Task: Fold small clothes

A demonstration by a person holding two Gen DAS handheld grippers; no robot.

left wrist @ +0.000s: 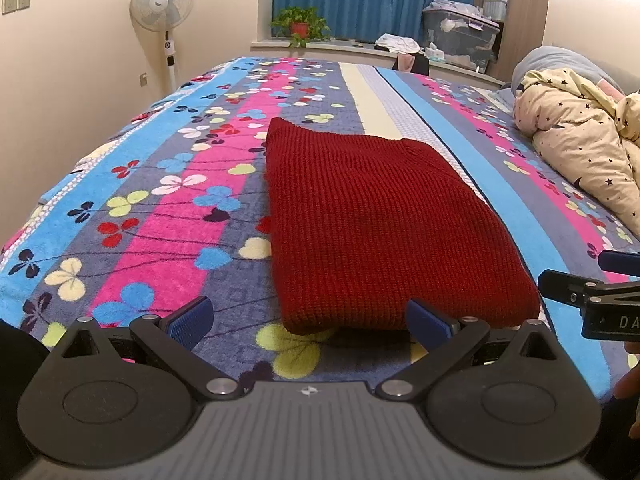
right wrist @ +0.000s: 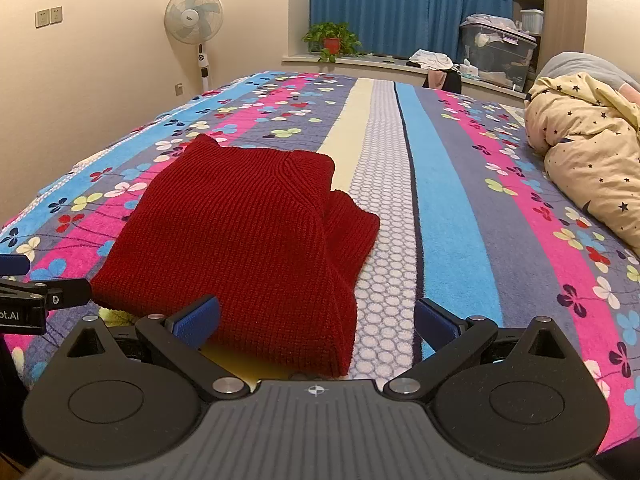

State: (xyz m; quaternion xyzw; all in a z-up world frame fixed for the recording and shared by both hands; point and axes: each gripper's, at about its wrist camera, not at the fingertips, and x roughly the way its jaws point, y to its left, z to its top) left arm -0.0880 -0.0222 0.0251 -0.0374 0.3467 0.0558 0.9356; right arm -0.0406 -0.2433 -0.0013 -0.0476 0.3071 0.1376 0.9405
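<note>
A dark red knitted sweater [left wrist: 380, 220] lies folded into a long rectangle on the flowered bedspread [left wrist: 160, 208]. In the right wrist view the sweater [right wrist: 240, 232] shows a folded sleeve layer sticking out on its right side. My left gripper [left wrist: 310, 322] is open at the sweater's near edge, its right pad against the near right corner, nothing between the fingers. My right gripper [right wrist: 316, 322] is open too, straddling the sweater's near right corner without closing on it. Each gripper's tip shows at the edge of the other's view.
A star-patterned cream quilt [left wrist: 584, 140] is heaped at the right of the bed. Behind the bed are a standing fan [left wrist: 162, 4], a potted plant [left wrist: 300, 24] on the window ledge, blue curtains and storage boxes [left wrist: 460, 32]. A hand [left wrist: 630, 388] shows at the right edge.
</note>
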